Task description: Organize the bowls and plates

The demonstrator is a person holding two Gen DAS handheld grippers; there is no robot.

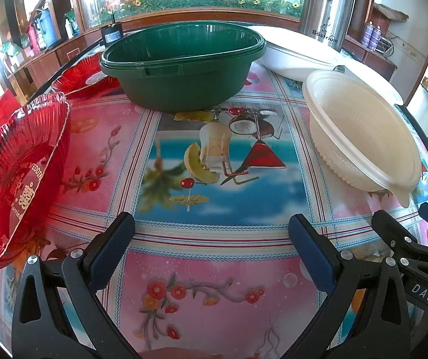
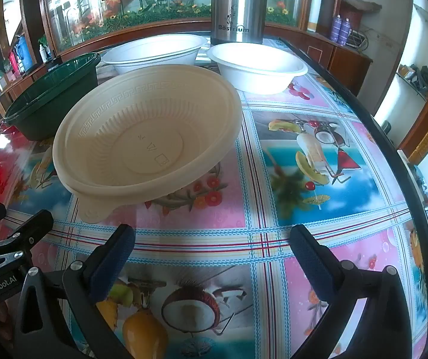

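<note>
Both grippers, left (image 1: 211,251) and right (image 2: 212,254), hang wide and empty; red plates (image 1: 13,176) at nine o'clock, cream bowl (image 2: 142,137) and white bowls (image 2: 259,68) at twelve lie unsorted.

The left gripper (image 1: 211,239) and the right gripper (image 2: 212,251) both tilted steeply downward with their jaws spread wide and nothing between the blue pads, the two held close side by side, each just entering the other's view.
</note>
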